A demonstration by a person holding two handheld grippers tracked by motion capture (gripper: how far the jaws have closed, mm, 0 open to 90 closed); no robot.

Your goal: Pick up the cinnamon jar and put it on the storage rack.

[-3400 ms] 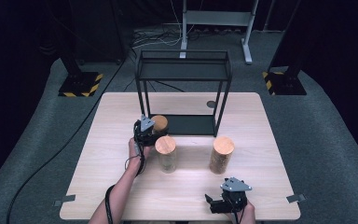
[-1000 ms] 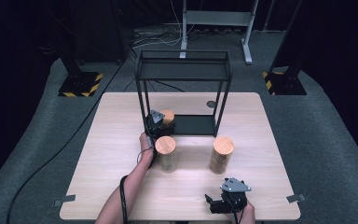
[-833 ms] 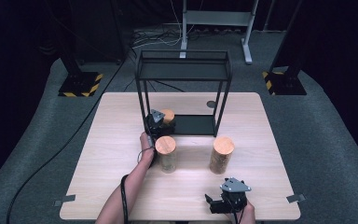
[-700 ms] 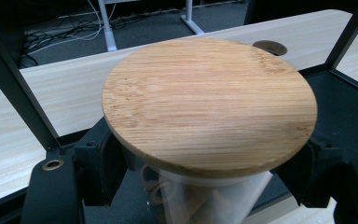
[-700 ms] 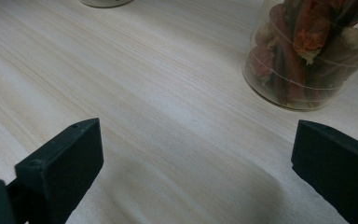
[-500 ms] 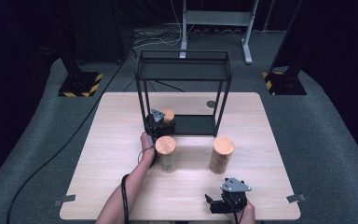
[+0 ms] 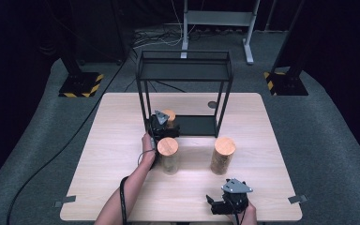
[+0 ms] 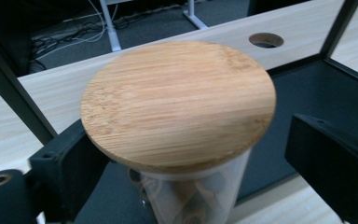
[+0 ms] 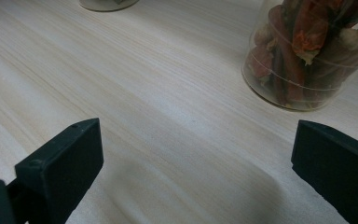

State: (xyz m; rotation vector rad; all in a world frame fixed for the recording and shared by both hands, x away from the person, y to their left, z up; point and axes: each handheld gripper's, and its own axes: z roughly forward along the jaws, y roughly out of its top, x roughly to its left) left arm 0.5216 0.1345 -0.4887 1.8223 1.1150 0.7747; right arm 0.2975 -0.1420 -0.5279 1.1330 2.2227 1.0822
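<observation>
High view: at the centre of the frame the left claw (image 7: 168, 125) sits at the lower shelf (image 7: 194, 125) of the black wire rack (image 7: 183, 70), around a jar with a bamboo lid (image 7: 168, 115) that stands on the shelf's left end. Two more jars stay on the tabletop (image 7: 112, 140) in front of the rack, one just below the left claw (image 7: 168, 154) and one to its right (image 7: 222, 154).

The left gripper view puts the bamboo lid (image 8: 177, 100) between the two black jaws. They have just been opening, and a gap shows on the right side; on the left the jaw sits close under the lid's rim, and whether it touches the glass is hard to tell. The jar looks set down, so the step in hand reads as the release after placing it on the shelf.

The next move probably calls for drawing the left claw straight back toward the bottom of the frame, level and clear of the rack's left post and of the near jar right beside the forearm.

The left forearm reaches up from the bottom edge, wrist level. The right claw (image 7: 227, 206) rests low at the lower right, jaws wide over bare tabletop, and its own view shows a jar of dried contents (image 9: 307, 51) at upper right.
</observation>
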